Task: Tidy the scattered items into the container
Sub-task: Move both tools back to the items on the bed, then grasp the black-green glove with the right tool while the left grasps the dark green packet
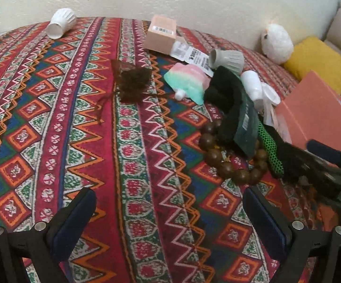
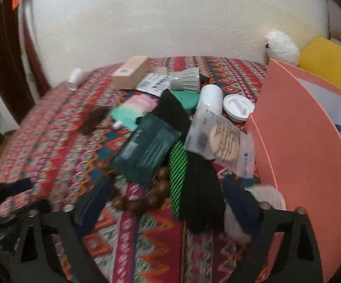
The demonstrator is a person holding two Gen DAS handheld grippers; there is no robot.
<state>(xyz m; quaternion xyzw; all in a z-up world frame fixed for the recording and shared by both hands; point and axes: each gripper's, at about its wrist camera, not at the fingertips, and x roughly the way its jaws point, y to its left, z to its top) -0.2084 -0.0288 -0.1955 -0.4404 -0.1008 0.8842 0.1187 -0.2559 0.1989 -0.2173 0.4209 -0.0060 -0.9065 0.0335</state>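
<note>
My right gripper (image 2: 168,202) stands wide open around the black-and-green glove (image 2: 194,184), near the salmon container (image 2: 295,146); my left gripper (image 1: 168,214) is wide and empty. I judge the next move is closing on the glove without catching the wooden beads (image 2: 132,202).

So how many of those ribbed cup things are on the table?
2. A white ribbed cup lies on its side at the far left corner. A grey ribbed cup lies tipped over beside the barcode papers. The pile might hide more.
</note>
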